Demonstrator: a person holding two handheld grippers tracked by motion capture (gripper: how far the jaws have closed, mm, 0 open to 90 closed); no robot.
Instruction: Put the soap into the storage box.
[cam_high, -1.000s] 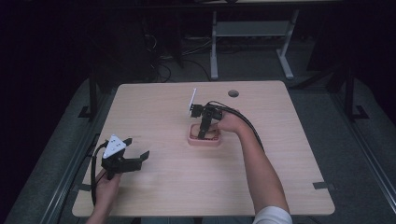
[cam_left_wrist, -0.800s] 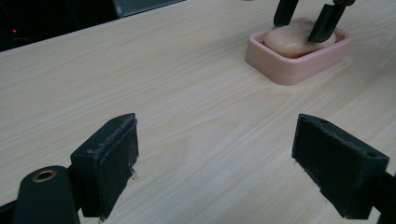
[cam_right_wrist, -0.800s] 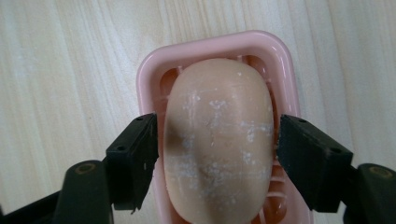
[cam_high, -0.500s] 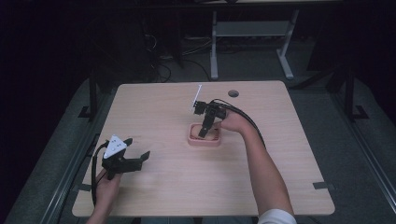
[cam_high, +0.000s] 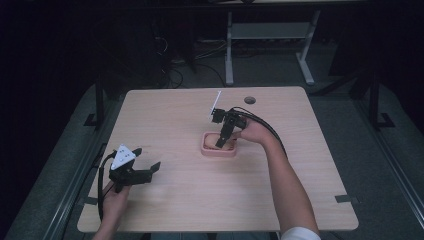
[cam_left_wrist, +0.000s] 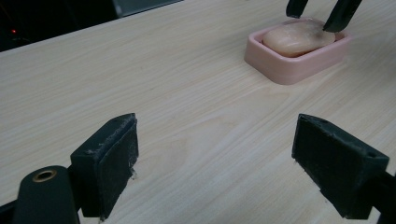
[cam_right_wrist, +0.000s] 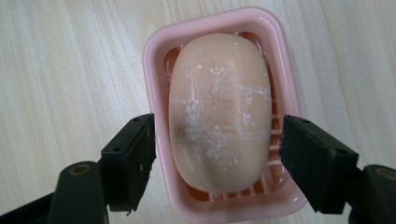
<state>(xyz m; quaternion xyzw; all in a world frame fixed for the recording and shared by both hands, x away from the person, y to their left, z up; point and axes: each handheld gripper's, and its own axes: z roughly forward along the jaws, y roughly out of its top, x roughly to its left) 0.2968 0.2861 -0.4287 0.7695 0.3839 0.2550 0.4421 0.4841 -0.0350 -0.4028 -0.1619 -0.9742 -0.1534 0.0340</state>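
A pale peach bar of soap (cam_right_wrist: 219, 112) lies in a pink soap dish (cam_right_wrist: 210, 18) near the middle of the table. My right gripper (cam_right_wrist: 217, 158) points down over it, open, one jaw above each long side of the dish and the soap between them, untouched. In the high view the right gripper (cam_high: 220, 142) hangs over the dish (cam_high: 218, 151). My left gripper (cam_high: 147, 170) is open and holds nothing, low over the table's front left. Its own view has the left gripper (cam_left_wrist: 215, 163) facing the dish (cam_left_wrist: 299, 63), with soap (cam_left_wrist: 296, 37) under the right gripper's fingertips (cam_left_wrist: 338, 14).
The wooden table (cam_high: 175, 120) has a round cable hole (cam_high: 250, 100) near its far edge. A black cable (cam_high: 272, 132) trails from the right gripper along the forearm. Dark floor and a desk frame (cam_high: 270, 35) lie beyond the table.
The right gripper has shifted slightly to the right above the dish and tilted a little. The left gripper has stayed where it was.
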